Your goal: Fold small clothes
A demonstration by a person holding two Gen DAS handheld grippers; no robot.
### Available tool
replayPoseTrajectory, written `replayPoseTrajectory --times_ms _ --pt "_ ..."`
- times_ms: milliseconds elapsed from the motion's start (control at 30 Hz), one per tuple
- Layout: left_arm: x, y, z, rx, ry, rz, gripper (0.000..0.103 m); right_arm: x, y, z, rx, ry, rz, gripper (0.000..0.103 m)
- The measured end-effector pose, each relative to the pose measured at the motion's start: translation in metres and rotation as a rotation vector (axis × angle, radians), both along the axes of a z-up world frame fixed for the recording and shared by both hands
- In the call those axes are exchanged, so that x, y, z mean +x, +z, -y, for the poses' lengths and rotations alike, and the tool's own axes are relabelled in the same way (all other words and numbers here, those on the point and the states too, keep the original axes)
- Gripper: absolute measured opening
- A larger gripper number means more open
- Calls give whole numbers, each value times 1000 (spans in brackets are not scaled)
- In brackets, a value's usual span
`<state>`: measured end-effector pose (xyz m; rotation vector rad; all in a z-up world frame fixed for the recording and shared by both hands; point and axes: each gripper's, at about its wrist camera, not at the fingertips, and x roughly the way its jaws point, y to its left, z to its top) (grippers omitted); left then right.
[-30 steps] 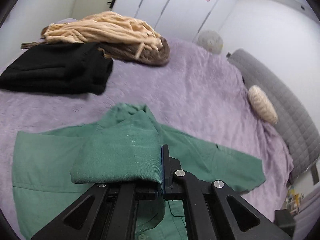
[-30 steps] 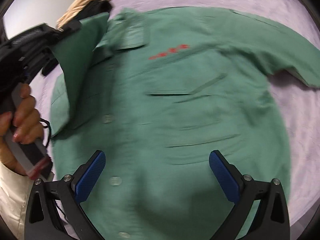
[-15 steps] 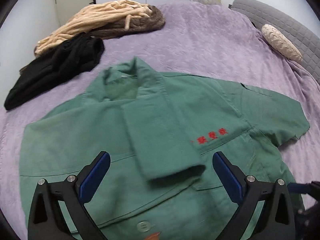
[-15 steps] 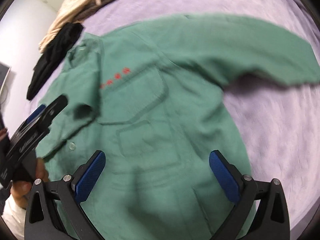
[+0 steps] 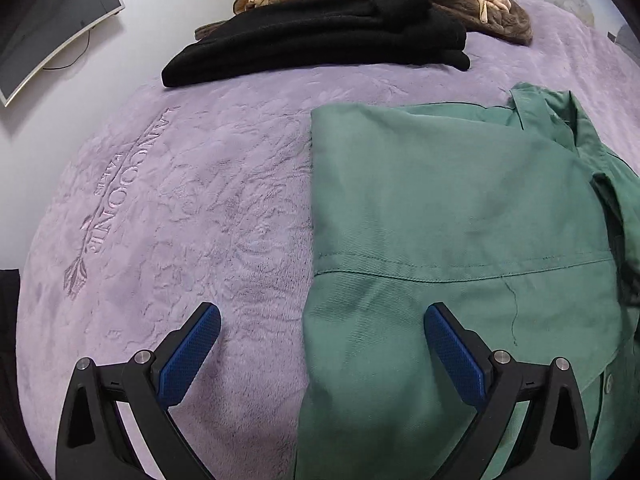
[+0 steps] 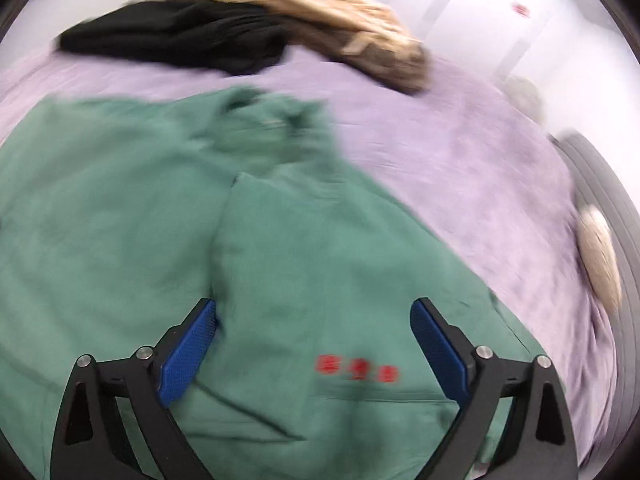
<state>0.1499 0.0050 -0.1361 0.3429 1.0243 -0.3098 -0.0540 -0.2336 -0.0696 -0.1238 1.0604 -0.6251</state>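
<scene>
While the shirt [image 5: 460,240] is lying flat on the purple blanket [image 5: 192,208], its left side folded in, the left gripper [image 5: 320,344] is hanging wide apart over the folded edge, gripping nothing. The right gripper [image 6: 314,340], jaws just narrowing slightly yet gaping, is hovering over the shirt's front near the red lettering [image 6: 356,372], blurred.

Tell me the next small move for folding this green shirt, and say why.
Probably lower the right hand-held gripper onto the still-spread side of the green shirt and pinch it, to fold it inward. The other side already lies folded in, with a straight edge on the purple blanket. Both hand-held grippers are open and empty; the left hand-held gripper straddles that folded edge.
</scene>
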Motion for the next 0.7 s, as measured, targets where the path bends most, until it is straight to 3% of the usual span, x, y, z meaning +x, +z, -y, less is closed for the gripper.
replayPoseTrajectory --times_ms 67,167,233,333,367,533,633,700 --pt "-3 -3 -1 -3 -17 15 102 -16 7 45 112 -217 85 97" --pt "3 -5 -1 -25 -29 -18 102 -70 7 114 390 -574 265 98" --pt "10 1 -4 -38 -32 -56 102 -98 10 128 539 -670 369 98" --pt "25 19 -11 -78 -58 -55 102 -99 21 98 745 -559 469 98" --pt "34 22 -14 -92 -64 -63 102 -90 20 76 862 -485 490 98" --pt "100 5 -6 -123 -66 -222 102 -21 -24 -60 1377 -241 425 98" --pt "117 1 3 -157 -78 -272 100 19 -51 -112 1509 -234 413 98" --pt "121 0 10 -180 -100 -297 88 38 -68 -128 1547 -283 421 97"
